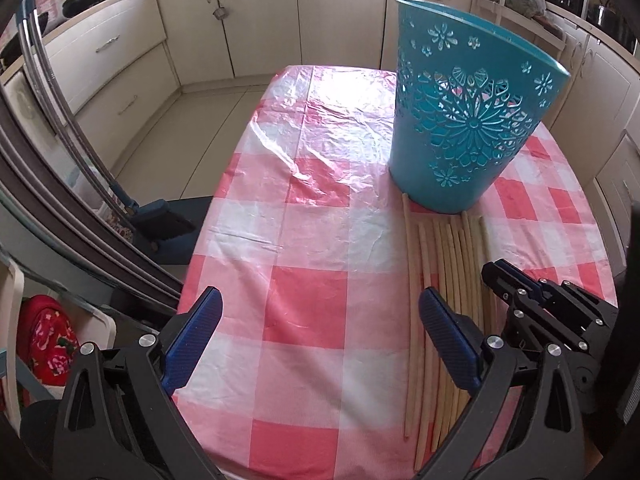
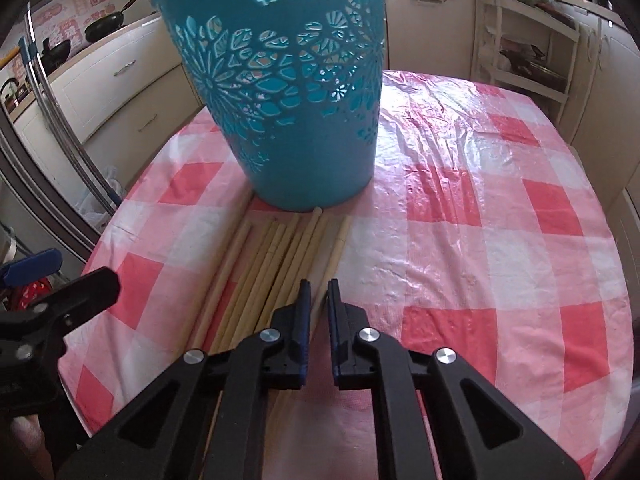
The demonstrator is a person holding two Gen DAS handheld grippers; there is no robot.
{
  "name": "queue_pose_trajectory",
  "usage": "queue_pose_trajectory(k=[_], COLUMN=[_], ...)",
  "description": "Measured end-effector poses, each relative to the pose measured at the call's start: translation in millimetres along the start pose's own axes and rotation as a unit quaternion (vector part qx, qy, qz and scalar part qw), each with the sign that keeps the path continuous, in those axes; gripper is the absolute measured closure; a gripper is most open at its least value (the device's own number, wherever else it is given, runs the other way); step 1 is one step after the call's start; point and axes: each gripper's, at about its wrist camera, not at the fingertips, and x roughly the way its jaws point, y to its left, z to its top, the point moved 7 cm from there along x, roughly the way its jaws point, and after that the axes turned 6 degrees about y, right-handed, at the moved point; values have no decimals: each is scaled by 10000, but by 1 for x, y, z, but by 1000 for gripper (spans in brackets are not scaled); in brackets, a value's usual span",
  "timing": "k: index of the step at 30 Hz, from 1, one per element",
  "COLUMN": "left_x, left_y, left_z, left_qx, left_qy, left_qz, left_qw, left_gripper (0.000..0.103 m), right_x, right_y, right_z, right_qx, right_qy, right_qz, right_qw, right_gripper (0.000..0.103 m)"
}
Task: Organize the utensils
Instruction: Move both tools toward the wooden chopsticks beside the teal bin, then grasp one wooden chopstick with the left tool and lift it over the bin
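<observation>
Your left gripper (image 1: 320, 344) hangs over the near left part of the bench (image 1: 304, 184), its jaws spread wide with only the pink-and-white checked cover between them; its right finger (image 1: 448, 344) sits over the left edge of the chopsticks without gripping any. The chopsticks (image 1: 444, 272) lie in a flat bundle on the cover, running near to far, and their far ends reach the foot of the teal cut-out basket (image 1: 460, 120), which stands upright toward the far side of the bench. Your right gripper (image 2: 319, 292) is down at the near right side of that bundle (image 2: 280, 264), jaws drawn nearly together with a narrow gap. One stick at the right edge of the bundle runs into that gap, but you cannot tell whether the pads actually pinch it. The basket (image 2: 296, 120) stands just beyond the chopsticks' far ends.
</observation>
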Motion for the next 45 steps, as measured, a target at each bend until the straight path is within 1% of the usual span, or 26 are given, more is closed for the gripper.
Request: queue_pose_trajectory(k=[3,6,10,14,16,18,19,22,23,24,25,26,27,28,29,32,34,35,37,39,41,43,45], left_x=[16,26,40,52,57,61,62,62,61,62,62,61,60,60,60,53,37,27,-5,-48,-91,-134,-165], left_y=[-10,-17,-26,-32,-34,-35,-35,-38,-40,-43,-45,-47,-48,-50,-50,-43,-31,-25,-10,1,5,1,-10], left_z=[5,11,21,28,32,34,34,38,40,41,42,42,43,42,40,33,29,29,32,42,60,86,111], left_qx=[118,192,270,350,389,410,408,466,505,531,528,533,593,636,623,549,354,264,5,-116,-163,-142,-105], left_qy=[99,134,175,233,239,281,292,230,210,186,179,153,144,183,232,380,347,289,88,-327,-812,-1423,-1944], left_qz=[-18,-1,39,31,40,49,32,61,65,-34,-195,-314,-308,-398,-502,-680,-852,-924,-1187,-1354,-1564,-1761,-1930], left_qw=[9999,9997,9995,9991,9990,9988,9987,9986,9985,9984,9983,9980,9977,9970,9965,9955,9951,9950,9929,9902,9842,9739,9617], left_gripper=[9,11,15,22,24,30,30,35,40,45,56,73,92,96,98,98,98,98,98,98,98,98,98], right_x=[1,-1,-3,-1,-1,0,-1,0,1,1,2,2,2,2,2,2,3,3,3,3,3,3,3], right_y=[-1,-13,-26,-26,-26,-26,-25,-27,-26,-26,-26,-26,-26,-26,-26,-29,-30,-31,-31,-31,-32,-31,-32], right_z=[2,1,0,1,1,1,1,2,2,2,3,2,3,2,2,2,4,4,5,5,6,5,6], right_qx=[-404,-583,-448,-377,-359,-335,-332,-330,-333,-333,-327,-318,-312,-305,-288,-169,-100,-71,-27,-3,20,51,89], right_qy=[106,237,252,192,185,178,168,125,110,97,87,75,61,43,31,33,32,32,31,29,26,26,22], right_qz=[-64,-30,132,175,218,259,264,275,273,272,277,286,297,313,333,440,509,534,566,581,592,617,651], right_qw=[9991,9980,9986,9989,9989,9989,9990,9990,9990,9990,9990,9991,9991,9990,9990,9989,9986,9985,9984,9983,9982,9981,9978], right_gripper=[94,95,95,95,95,95,95,95,95,95,95,95,95,95,95,95,95,95,95,95,95,95,95])
